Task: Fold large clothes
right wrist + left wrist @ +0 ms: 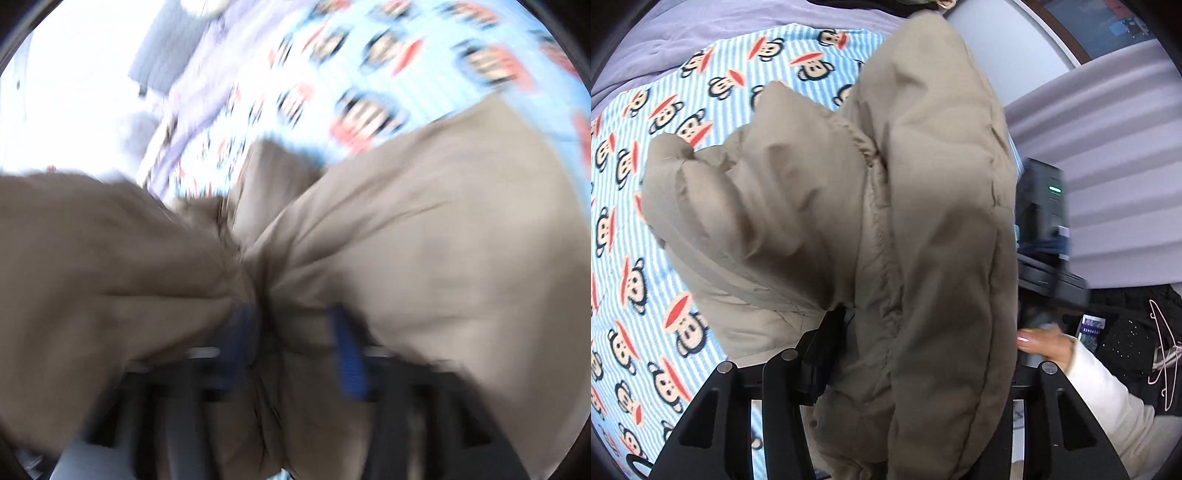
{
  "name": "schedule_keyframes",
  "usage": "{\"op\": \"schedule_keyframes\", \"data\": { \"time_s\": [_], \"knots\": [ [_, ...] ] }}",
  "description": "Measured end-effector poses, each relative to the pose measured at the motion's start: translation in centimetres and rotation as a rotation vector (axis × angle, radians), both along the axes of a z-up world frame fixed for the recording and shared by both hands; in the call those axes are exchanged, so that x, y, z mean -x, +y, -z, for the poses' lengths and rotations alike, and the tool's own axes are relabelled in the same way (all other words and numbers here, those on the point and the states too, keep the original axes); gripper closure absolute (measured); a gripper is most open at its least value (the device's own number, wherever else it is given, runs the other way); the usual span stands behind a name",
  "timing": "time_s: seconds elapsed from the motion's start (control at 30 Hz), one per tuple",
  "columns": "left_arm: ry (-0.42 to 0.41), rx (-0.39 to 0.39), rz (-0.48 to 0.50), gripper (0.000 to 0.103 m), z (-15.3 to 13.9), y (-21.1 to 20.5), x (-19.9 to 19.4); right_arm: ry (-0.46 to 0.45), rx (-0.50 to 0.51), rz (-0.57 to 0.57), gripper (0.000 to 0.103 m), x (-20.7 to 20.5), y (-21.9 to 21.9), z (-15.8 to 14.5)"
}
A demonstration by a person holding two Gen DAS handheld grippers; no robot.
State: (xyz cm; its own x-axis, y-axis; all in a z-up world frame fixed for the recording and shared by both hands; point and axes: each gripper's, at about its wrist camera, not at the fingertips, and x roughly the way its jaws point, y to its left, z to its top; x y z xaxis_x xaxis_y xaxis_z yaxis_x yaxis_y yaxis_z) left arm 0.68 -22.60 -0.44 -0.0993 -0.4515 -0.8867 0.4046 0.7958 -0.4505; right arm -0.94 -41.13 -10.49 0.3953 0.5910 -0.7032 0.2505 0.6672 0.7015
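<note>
A puffy beige jacket [923, 221] hangs bunched over my left gripper [908, 332], above the bed. One black finger [827, 343] shows at the jacket's left side; the other is buried under the fabric. The jaws stand wide with loose cloth draped between them. In the blurred right wrist view the same jacket [424, 240] bulges to both sides of my right gripper [293, 332]. Its blue pads [349, 354] stand apart with a loose fold between them. The right gripper's body [1045, 229] shows beside the jacket, held by a hand [1045, 343] in a white sleeve.
The bed has a blue-striped sheet with a monkey print [665, 166] and a lilac duvet [1108, 147] along its edges. Dark clothes with a pink hanger [1163, 350] lie at the right. A bright white wall [74, 92] lies beyond the bed.
</note>
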Motion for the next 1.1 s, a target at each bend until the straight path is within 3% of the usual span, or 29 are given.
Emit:
{"op": "schedule_keyframes", "data": {
  "time_s": [0.07, 0.23, 0.37, 0.5, 0.7, 0.77, 0.83, 0.87, 0.93, 1.0, 1.1],
  "knots": [
    [0.029, 0.062, 0.02, 0.031, 1.3, -1.5, 0.0, -0.003, 0.015, 0.058, 0.038, 1.9, -2.9, -1.0],
    [0.101, 0.147, 0.052, 0.031, 5.5, -6.4, -1.3, 0.012, 0.048, 0.172, 0.038, 7.4, -8.1, -2.8],
    [0.141, 0.115, 0.053, 0.031, 7.9, -9.8, -1.8, 0.005, 0.05, 0.207, 0.036, 12.0, -10.2, -4.1],
    [0.149, 0.082, 0.051, 0.031, 8.7, -11.7, -2.2, -0.037, -0.023, 0.179, 0.022, 14.4, -9.8, -5.4],
    [0.124, 0.032, 0.064, 0.031, 9.1, -12.4, -2.6, -0.053, -0.128, 0.025, 0.022, 14.6, -5.2, -5.2],
    [0.062, 0.051, 0.07, 0.031, 7.6, -11.8, -2.7, -0.028, -0.086, 0.032, 0.023, 13.3, -3.9, -4.3],
    [-0.067, 0.06, 0.064, 0.031, 4.7, -10.2, -2.8, 0.007, 0.02, 0.044, 0.072, 12.3, -3.4, -3.7],
    [-0.14, 0.049, 0.052, 0.031, 3.4, -9.3, -3.0, 0.033, 0.083, 0.036, 0.086, 11.8, -3.2, -3.4],
    [-0.283, 0.002, -0.002, 0.031, 1.1, -6.5, -3.5, 0.045, 0.194, 0.015, 0.087, 11.6, -3.2, -3.1],
    [-0.376, -0.065, -0.068, 0.031, 0.2, -3.5, -4.3, 0.058, 0.282, -0.024, 0.087, 11.9, -3.1, -2.6],
    [-0.375, -0.196, -0.131, 0.031, 2.5, -0.2, -6.0, 0.097, 0.281, -0.028, 0.087, 12.5, -3.5, -1.0]
  ]
}}
